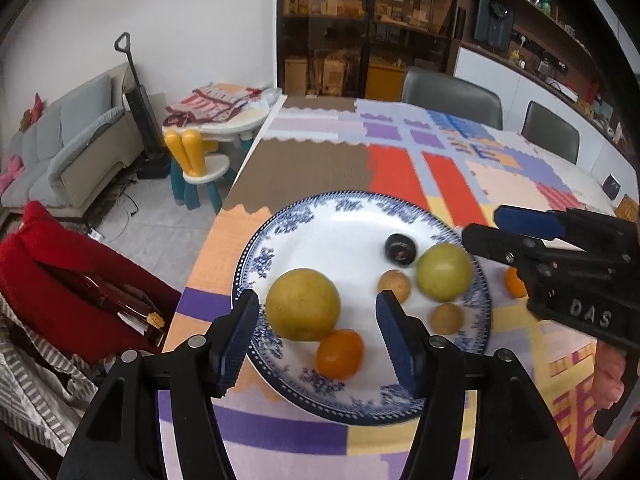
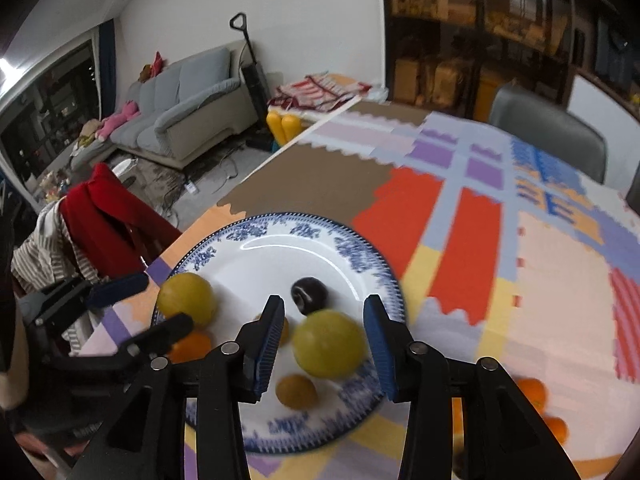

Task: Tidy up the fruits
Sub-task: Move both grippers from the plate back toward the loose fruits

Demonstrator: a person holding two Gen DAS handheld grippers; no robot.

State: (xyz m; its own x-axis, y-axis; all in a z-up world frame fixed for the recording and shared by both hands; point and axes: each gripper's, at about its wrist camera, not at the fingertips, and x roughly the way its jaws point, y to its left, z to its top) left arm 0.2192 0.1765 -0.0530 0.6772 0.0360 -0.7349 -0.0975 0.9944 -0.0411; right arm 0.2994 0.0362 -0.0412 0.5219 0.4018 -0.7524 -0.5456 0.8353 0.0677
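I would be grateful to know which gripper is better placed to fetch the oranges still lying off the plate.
The right gripper, probably. Its own view shows the loose oranges on the tablecloth just to its right, beyond the plate rim. The left gripper hangs over the plate's far side, with the whole plate between it and them.

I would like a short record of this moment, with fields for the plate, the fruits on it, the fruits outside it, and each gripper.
plate: blue-and-white plate on a patchwork tablecloth
fruits on plate: two large yellow-green fruits, one dark plum, one orange fruit, two small brown fruits
fruits off plate: orange fruits on the cloth right of the plate
left gripper: open, holding nothing
right gripper: open, holding nothing
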